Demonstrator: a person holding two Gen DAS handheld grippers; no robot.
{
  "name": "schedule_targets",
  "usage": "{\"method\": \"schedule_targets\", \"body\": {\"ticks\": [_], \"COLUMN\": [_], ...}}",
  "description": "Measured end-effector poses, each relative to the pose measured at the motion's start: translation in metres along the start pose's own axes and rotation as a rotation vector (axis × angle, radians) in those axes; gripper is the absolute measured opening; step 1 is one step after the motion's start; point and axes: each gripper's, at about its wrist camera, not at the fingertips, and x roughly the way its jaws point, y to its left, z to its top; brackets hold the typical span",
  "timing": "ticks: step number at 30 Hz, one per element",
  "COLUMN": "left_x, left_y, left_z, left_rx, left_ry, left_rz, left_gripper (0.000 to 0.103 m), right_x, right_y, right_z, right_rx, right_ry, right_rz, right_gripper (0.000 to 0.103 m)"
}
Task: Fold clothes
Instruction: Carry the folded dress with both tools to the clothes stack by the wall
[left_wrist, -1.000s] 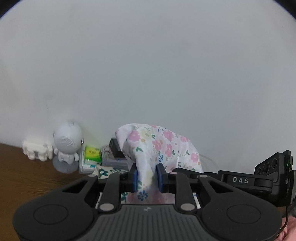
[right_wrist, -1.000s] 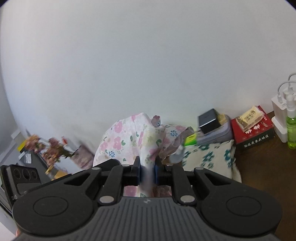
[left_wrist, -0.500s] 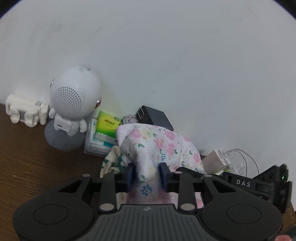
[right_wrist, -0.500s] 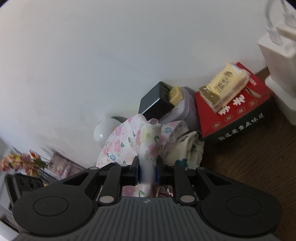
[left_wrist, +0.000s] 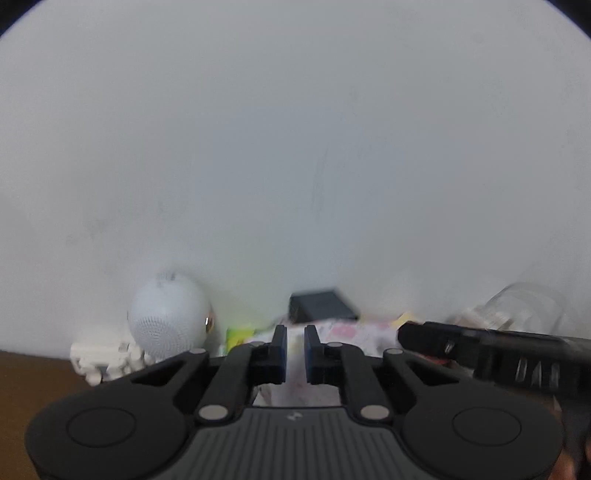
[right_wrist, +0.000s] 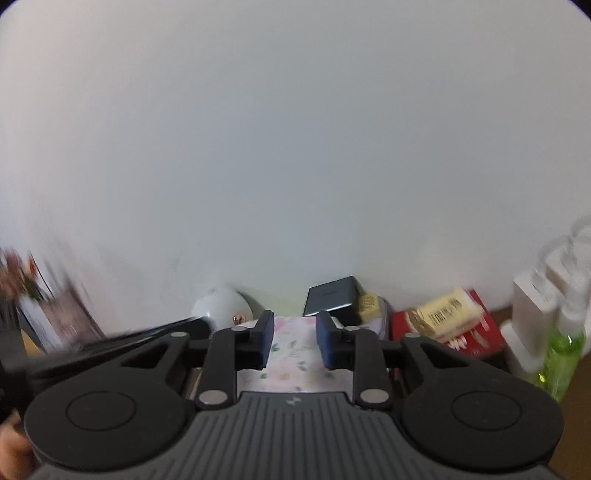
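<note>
Left gripper (left_wrist: 295, 347): jaws narrowly parted; whether they pinch cloth, cannot tell.
Right gripper (right_wrist: 295, 341): jaws spread, empty.
White floral-print garment (right_wrist: 293, 350): lies below both jaws.
Round white speaker (left_wrist: 168, 325): 10 o'clock of left jaws.
Red cardboard box (right_wrist: 469, 338): 3 o'clock of right jaws.

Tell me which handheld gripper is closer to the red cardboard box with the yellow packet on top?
Right. The red cardboard box sits just right of the right gripper and its fingers; the left gripper is farther off, on the right gripper's other side.
</note>
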Motion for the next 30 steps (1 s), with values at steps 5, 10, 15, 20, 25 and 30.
{"method": "schedule_targets", "body": {"ticks": [5, 10, 15, 20, 25, 30], "left_x": [0.028, 0.009, -0.02, -0.02, -0.013, -0.033], "left_y": [0.006, 0.019, 0.017, 0.003, 0.0, 0.004], "left_z": [-0.018, -0.018, -0.014, -0.027, -0.036, -0.037], "left_rx": [-0.036, -0.078, -0.012, 0.057, 0.057, 0.027], "left_ry": [0.079, 0.042, 0.013, 0.058, 0.034, -0.043], "left_rz": [-0.025, -0.08, -0.062, -0.034, -0.026, 0.007], "left_gripper": [0.008, 0.026, 0.03, 0.028, 0.032, 0.062], "right_x": [0.028, 0.026, -0.022, -0.029, -0.012, -0.021], "right_y": [0.013, 0.006, 0.02, 0.034, 0.031, 0.03], "right_z": [-0.024, -0.032, -0.024, -0.038, -0.051, -0.051], "right_rx": [-0.062, -0.071, -0.123, -0.201, -0.216, -0.207], "right_ry": [0.071, 0.068, -0.008, 0.035, 0.083, 0.049], "right_rz": [-0.071, -0.047, 0.027, 0.003, -0.046, -0.032], "right_gripper": [0.025, 0.025, 0.025, 0.027, 0.027, 0.029]}}
